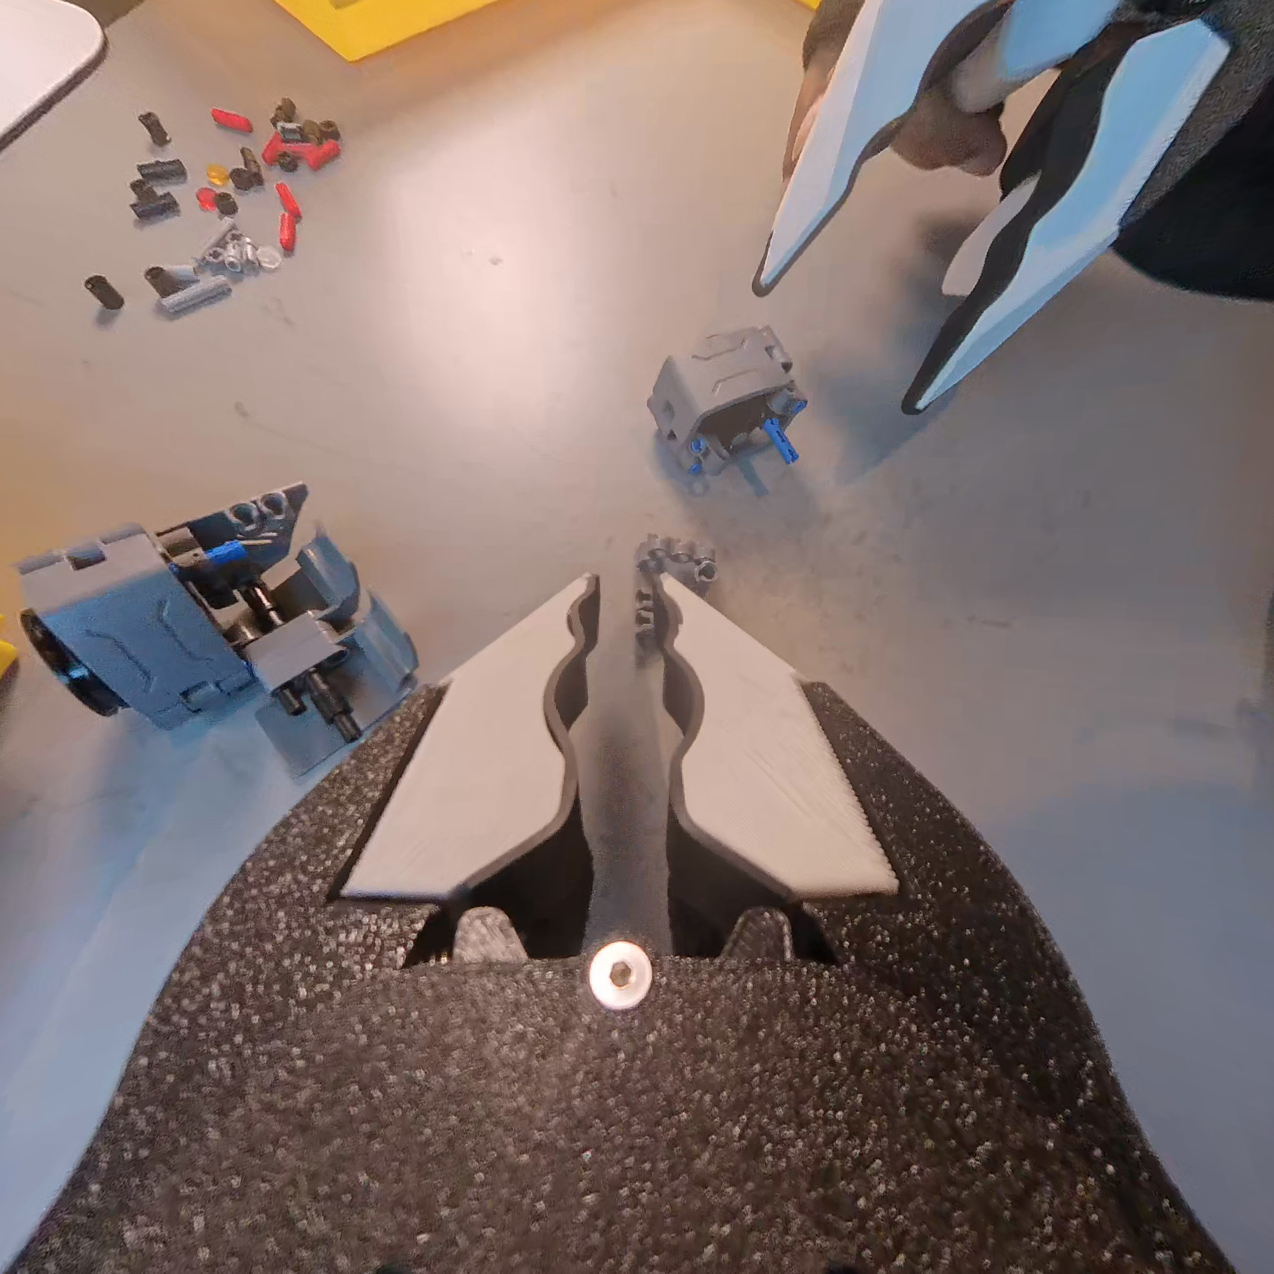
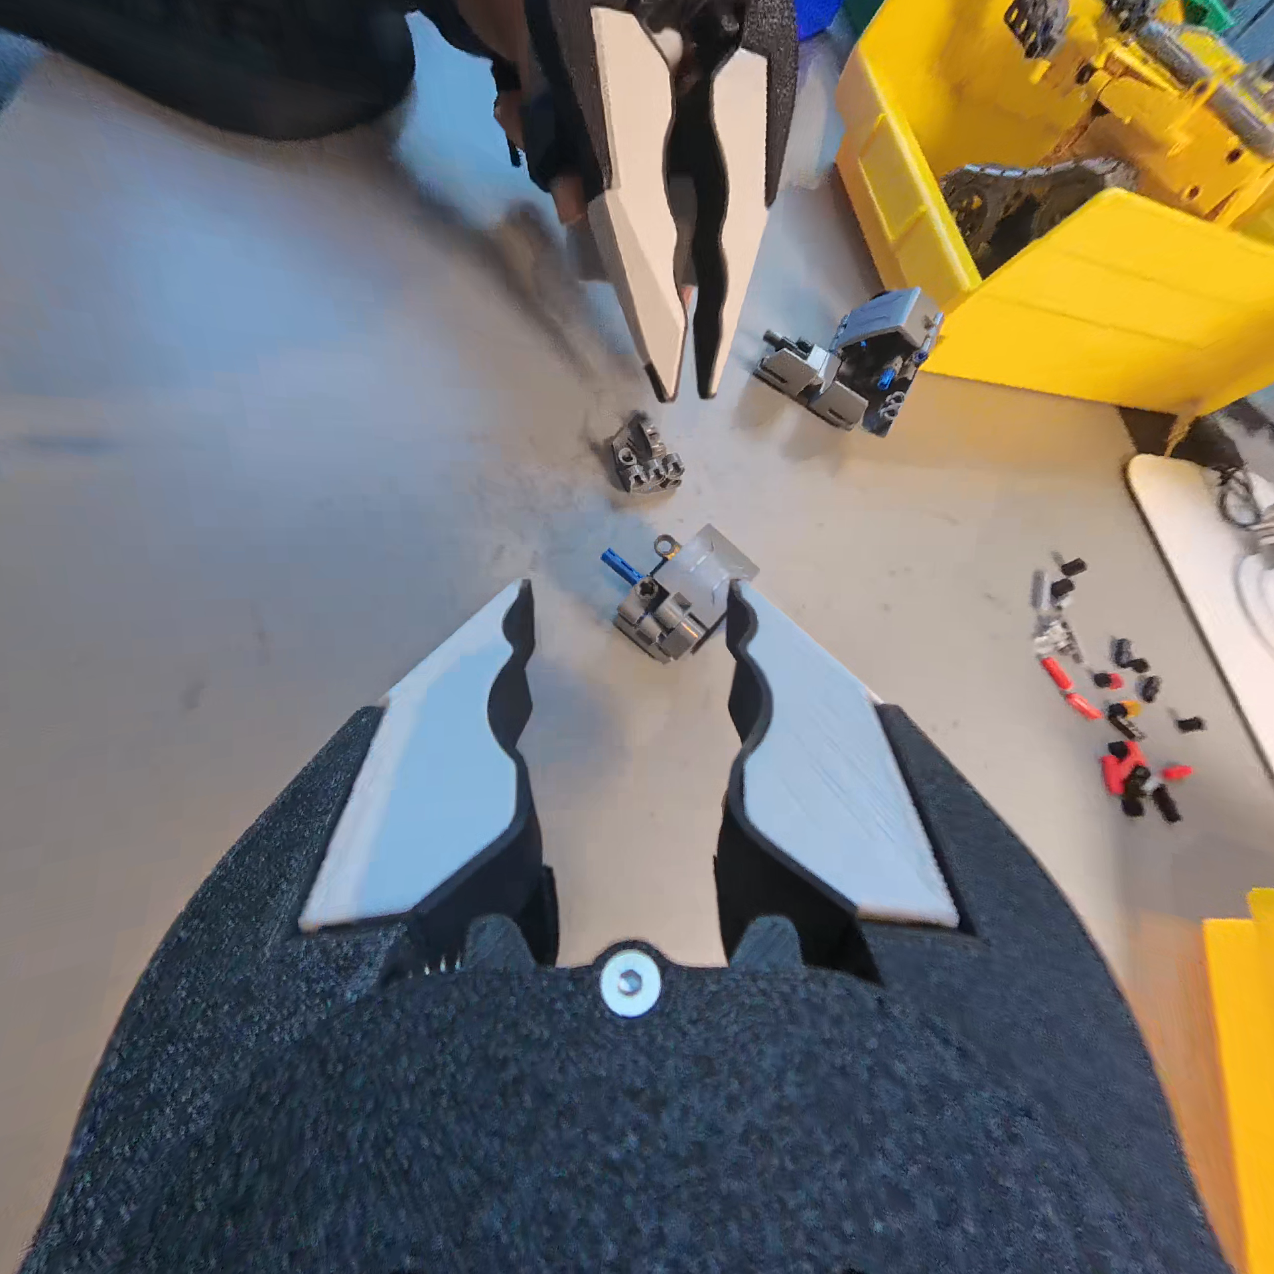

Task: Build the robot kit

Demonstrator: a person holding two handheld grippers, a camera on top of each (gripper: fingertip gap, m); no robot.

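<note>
Left gripper (image 1: 629, 579) hangs low over the grey table (image 1: 482, 358), its jaws nearly together with only a narrow slot between them, gripping nothing. Just past its tips lies a small dark-grey connector piece (image 1: 672, 562); in the left wrist view the piece sits beside the right finger's tip, and whether they touch I cannot tell. The right wrist view shows that same piece (image 2: 644, 456) lying on the table just short of the left gripper's tips (image 2: 682, 394), apart from them.

Right gripper (image 2: 629, 586) is spread wide, released, empty. A small grey block assembly with a blue pin (image 2: 679, 600) sits on the table between its fingertips, closer to the right finger and seemingly right against that finger's tip. From the left wrist view the same assembly (image 1: 731, 413) lies on the table with the right gripper (image 1: 837, 345) above and beyond it, jaws apart.

Off to the left gripper's left lies a bigger grey part-built model (image 1: 207, 634), on its side. Farther back, a scatter of small red, black and grey loose parts (image 1: 220, 200). The right wrist view shows a yellow bin (image 2: 1075, 310) near the far edge, holding yellow and dark pieces, with the bigger model (image 2: 851, 365) right in front of it.
</note>
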